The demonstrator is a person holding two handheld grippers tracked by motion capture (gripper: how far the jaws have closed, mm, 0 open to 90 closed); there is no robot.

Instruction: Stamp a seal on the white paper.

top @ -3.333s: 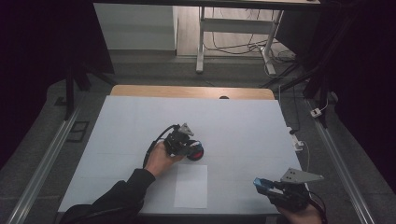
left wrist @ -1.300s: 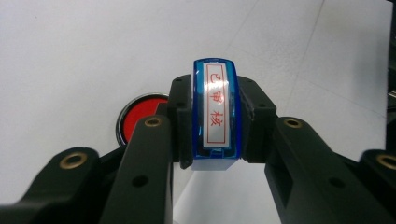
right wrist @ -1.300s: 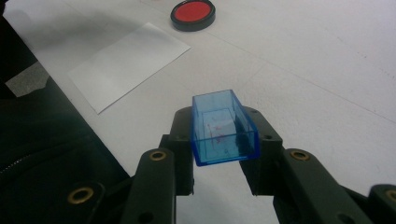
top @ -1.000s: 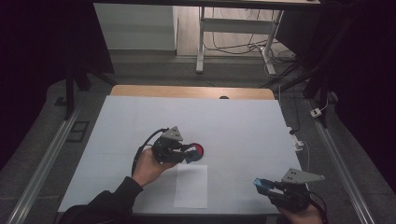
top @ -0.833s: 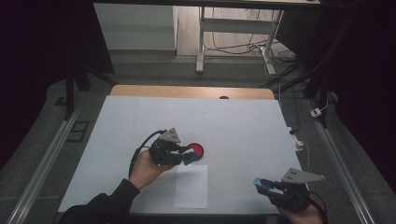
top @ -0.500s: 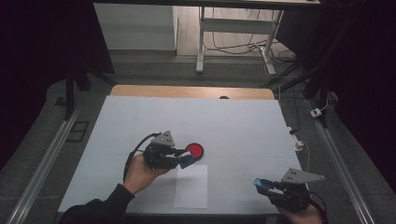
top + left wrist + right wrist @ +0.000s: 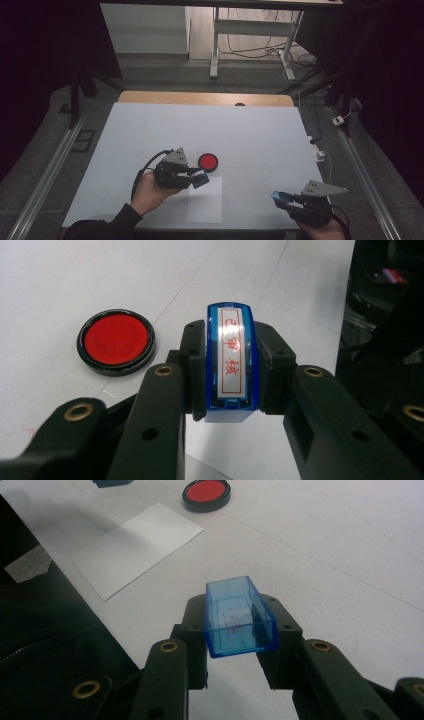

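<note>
My left gripper (image 7: 199,179) (image 7: 230,375) is shut on a blue stamp (image 7: 230,362) (image 7: 201,179) whose white face carries red characters. It hovers at the upper left corner of a white sheet of paper (image 7: 205,200) (image 7: 137,545). A round red ink pad (image 7: 208,161) (image 7: 115,341) (image 7: 206,494) in a black case lies on the table just beyond the stamp. My right gripper (image 7: 280,198) (image 7: 240,620) is shut on the stamp's clear blue cap (image 7: 239,616) (image 7: 280,197), open side up, near the table's front right edge.
The white tabletop (image 7: 250,135) has a wooden strip (image 7: 200,98) along its far edge. Cables and a small white plug (image 7: 319,155) hang at the right edge. A table leg (image 7: 216,40) stands on the floor behind. A dark sleeve (image 7: 45,645) lies at the near edge.
The left hand has slid toward the near left with the stamp, off the red ink pad, which now lies uncovered. The right gripper has stayed still.
</note>
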